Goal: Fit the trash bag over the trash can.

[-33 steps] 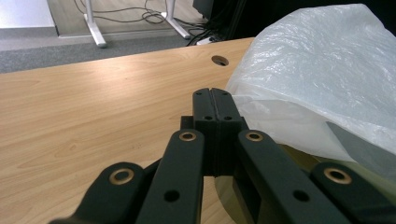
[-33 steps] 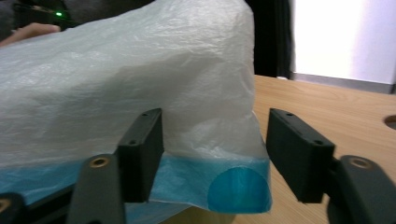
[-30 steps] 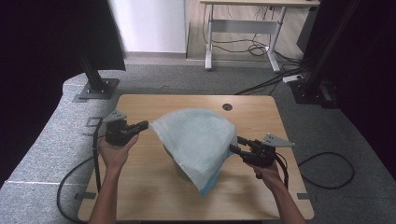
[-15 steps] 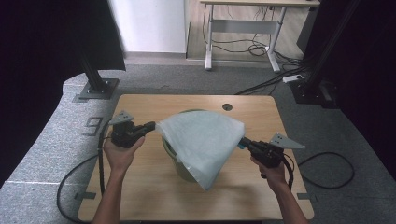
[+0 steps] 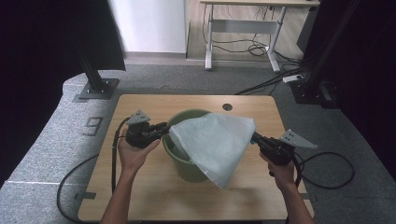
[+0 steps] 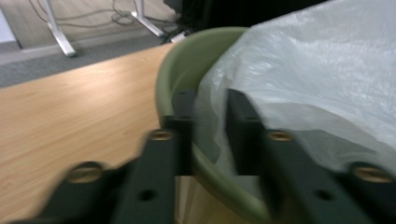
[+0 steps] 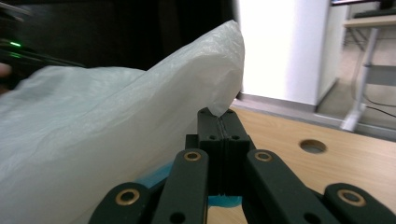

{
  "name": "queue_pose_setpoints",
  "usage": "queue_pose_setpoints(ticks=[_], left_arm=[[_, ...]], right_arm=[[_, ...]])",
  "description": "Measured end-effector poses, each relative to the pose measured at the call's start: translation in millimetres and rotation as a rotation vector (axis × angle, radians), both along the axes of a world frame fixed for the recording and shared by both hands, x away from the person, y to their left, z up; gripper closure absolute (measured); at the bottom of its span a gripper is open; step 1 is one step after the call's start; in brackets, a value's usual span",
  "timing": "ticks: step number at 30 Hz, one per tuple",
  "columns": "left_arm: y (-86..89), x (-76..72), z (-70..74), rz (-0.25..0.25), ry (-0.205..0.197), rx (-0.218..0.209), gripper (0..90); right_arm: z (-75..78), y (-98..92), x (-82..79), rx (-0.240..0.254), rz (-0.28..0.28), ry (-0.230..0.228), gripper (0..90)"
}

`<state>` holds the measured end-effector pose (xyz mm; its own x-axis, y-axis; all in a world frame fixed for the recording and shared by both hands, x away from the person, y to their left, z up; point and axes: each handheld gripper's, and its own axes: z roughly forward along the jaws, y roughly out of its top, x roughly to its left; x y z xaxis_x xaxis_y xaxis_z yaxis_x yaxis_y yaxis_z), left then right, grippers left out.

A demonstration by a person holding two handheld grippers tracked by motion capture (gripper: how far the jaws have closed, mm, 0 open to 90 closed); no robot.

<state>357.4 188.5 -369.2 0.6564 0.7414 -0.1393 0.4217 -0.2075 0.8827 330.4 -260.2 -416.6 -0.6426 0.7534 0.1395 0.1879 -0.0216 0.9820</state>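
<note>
A green bucket stands mid-table with a white plastic bag stretched over its right side. My left gripper is at the bucket's left rim. Its jaws have just been opening and now stand apart in the left gripper view, with the bag's edge loose between them. My right gripper holds the bag's right corner level with the rim. In the right gripper view its jaws are shut tight on that corner and the bag rises to the left.
The wooden table has a round cable hole near its far edge. Cables trail from both grippers off the near side. Black stands and a white desk stand on the grey floor beyond.
Both hands moved right with the bag. The bucket's left and far rim, covered a second ago, now shows. The left jaws have parted.
</note>
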Motion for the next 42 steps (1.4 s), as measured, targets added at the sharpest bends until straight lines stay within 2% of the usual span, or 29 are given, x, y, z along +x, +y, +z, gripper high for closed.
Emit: queue_pose_setpoints(ticks=[3, 9, 12, 14, 18, 22, 26, 29, 35, 37, 42], left_arm=[[9.6, -8.2, 7.4, 0.018, -0.02, -0.028, 51.1], [8.2, -24.1, 20.6, -0.043, -0.034, -0.015, 41.8], [-2.3, -31.5, 23.9, -0.086, -0.038, -0.005, 41.1], [-12.8, -35.6, 25.5, -0.115, -0.035, 0.023, 40.0], [-34.2, -44.5, 27.4, -0.131, -0.025, 0.072, 38.5], [-52.9, -52.3, 28.2, -0.169, -0.026, 0.099, 35.7], [-71.0, -55.3, 22.9, -0.204, -0.019, 0.127, 34.1], [-80.9, -53.0, 13.8, -0.225, 0.006, 0.144, 33.2], [-92.4, -54.0, 5.2, -0.286, 0.048, 0.142, 26.9], [-97.2, -55.1, 3.2, -0.307, 0.058, 0.156, 24.3], [-104.5, -53.3, -5.1, -0.323, 0.085, 0.17, 25.7]], right_arm=[[0.9, 2.5, -2.9, -0.021, -0.044, 0.026, 87.9], [2.1, 11.2, -3.3, -0.047, -0.064, 0.049, 87.9], [2.2, 17.0, -2.5, -0.063, -0.072, 0.057, 87.9], [2.1, 21.9, -2.6, -0.084, -0.078, 0.061, 87.9], [2.4, 33.6, -4.8, -0.12, -0.082, 0.053, 87.8], [3.1, 42.8, -6.7, -0.146, -0.083, 0.049, 87.8], [3.9, 47.1, -6.9, -0.144, -0.072, 0.053, 87.7], [4.0, 48.8, -7.5, -0.139, -0.066, 0.05, 87.6], [3.6, 46.6, -7.9, -0.138, -0.067, 0.056, 87.6], [3.1, 46.0, -7.8, -0.132, -0.065, 0.06, 87.5], [1.5, 47.5, -8.4, -0.13, -0.058, 0.062, 87.5]])
